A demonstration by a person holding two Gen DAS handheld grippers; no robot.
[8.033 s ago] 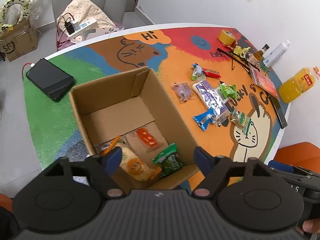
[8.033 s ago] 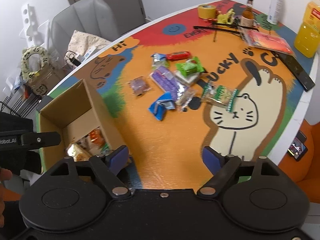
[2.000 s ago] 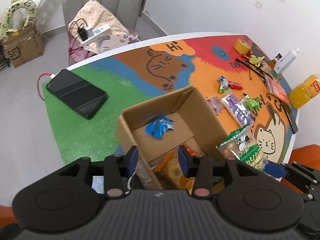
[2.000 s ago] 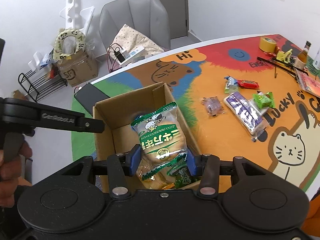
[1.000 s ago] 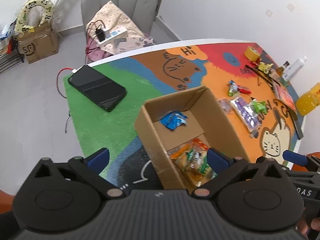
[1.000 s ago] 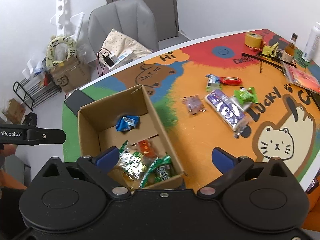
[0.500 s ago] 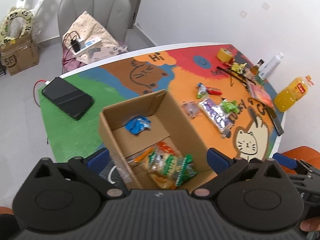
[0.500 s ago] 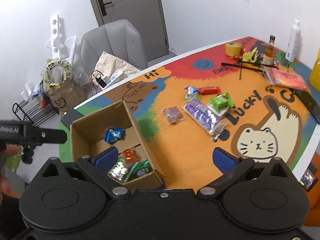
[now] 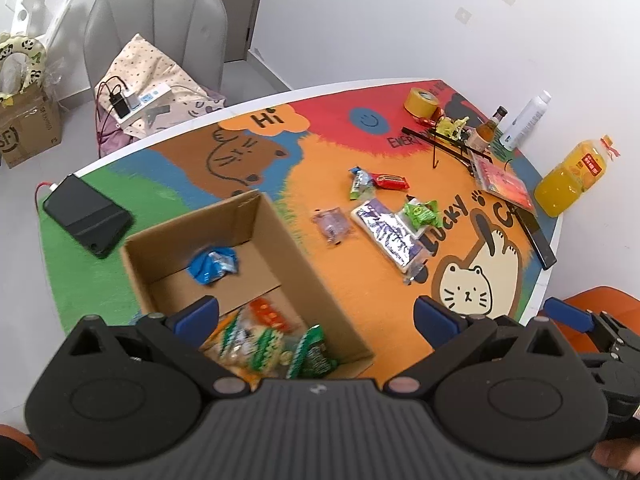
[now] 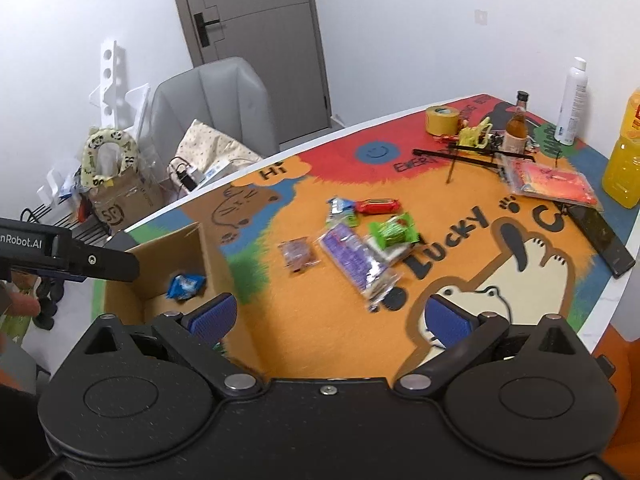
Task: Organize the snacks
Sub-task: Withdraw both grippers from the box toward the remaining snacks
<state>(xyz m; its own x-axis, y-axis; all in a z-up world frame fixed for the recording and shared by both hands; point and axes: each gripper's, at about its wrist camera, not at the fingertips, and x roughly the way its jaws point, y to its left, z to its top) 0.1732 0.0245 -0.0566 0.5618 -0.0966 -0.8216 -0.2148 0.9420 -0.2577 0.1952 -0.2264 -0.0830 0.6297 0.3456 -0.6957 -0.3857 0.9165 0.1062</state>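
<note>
An open cardboard box (image 9: pixel 304 264) (image 10: pixel 212 256) sits on the colourful table mat. Inside lie a blue packet (image 9: pixel 214 265) (image 10: pixel 186 285), an orange packet (image 9: pixel 270 314) and green-and-white bags (image 9: pixel 272 350). Loose snacks lie on the orange area: a purple-silver bar (image 9: pixel 386 234) (image 10: pixel 352 260), a green packet (image 9: pixel 420 214) (image 10: pixel 394 230), a red bar (image 9: pixel 390 181) (image 10: pixel 376 205), a clear purple packet (image 9: pixel 330 224) (image 10: pixel 298 256) and a blue-green packet (image 9: pixel 359 180) (image 10: pixel 340 209). My left gripper (image 9: pixel 316 316) is open and empty above the box's near end. My right gripper (image 10: pixel 330 316) is open and empty, above the mat right of the box.
A black phone (image 9: pixel 86 216) lies on the green patch. At the far end stand a tape roll (image 9: pixel 420 100), a small brown bottle (image 10: pixel 516 126), a white bottle (image 10: pixel 574 100), an orange juice bottle (image 9: pixel 572 178), a red packet (image 10: pixel 552 182) and a dark remote (image 10: pixel 602 238). A grey chair (image 9: pixel 156 28) stands behind.
The right gripper let the green-and-white bag fall into the box and opened. Both grippers have since drawn back and swung right toward the loose snacks.
</note>
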